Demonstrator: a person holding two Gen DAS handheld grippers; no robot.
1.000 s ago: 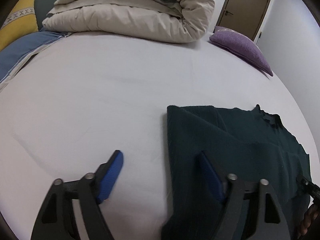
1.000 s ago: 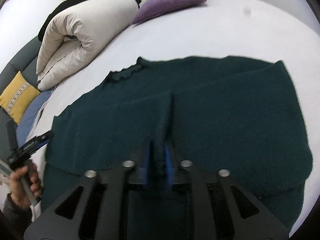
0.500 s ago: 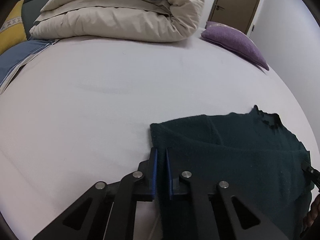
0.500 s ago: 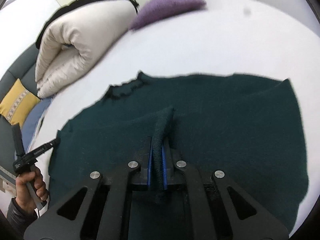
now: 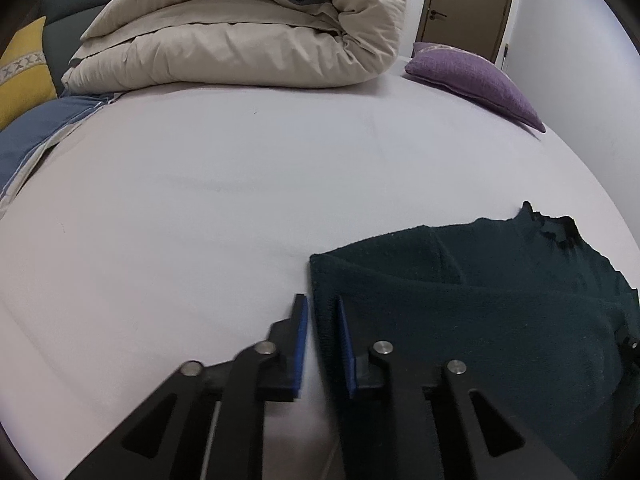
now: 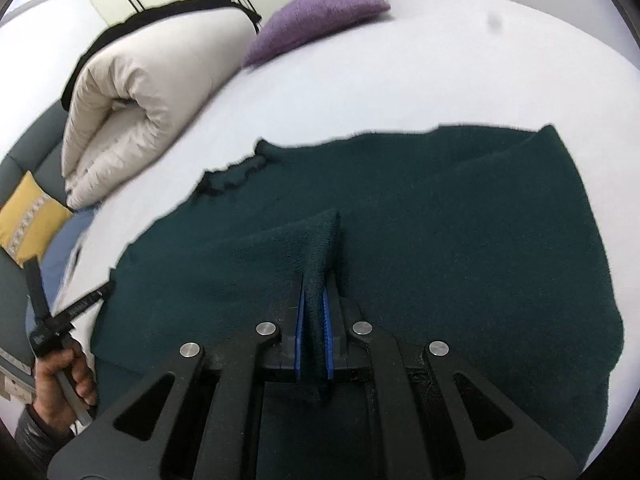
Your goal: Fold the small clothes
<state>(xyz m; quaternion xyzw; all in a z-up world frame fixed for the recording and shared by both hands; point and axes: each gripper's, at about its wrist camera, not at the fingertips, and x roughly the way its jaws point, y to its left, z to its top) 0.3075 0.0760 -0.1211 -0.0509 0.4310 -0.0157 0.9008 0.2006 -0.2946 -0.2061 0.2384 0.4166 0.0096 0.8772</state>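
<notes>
Both jaws closed onto the sweater (image 6: pixel 440 240); my right hand-held gripper (image 6: pixel 313 304) stays clamped on it, while the left hand-held gripper (image 5: pixel 322 332) is opening around the hem, so that edge could slip free.

Dark green knit sweater (image 6: pixel 440 220), lower right of frame. White bed sheet (image 5: pixel 240 184). Beige duvet (image 5: pixel 248 36), upper centre. Purple cushion (image 5: pixel 476 76), upper right. Yellow cushion (image 5: pixel 20 68) with grey cross-patterned band, upper left. Blue pillow (image 5: pixel 28 136). Brown door (image 5: pixel 468 0). Black grippers, blue pads (image 5: pixel 301 344).
</notes>
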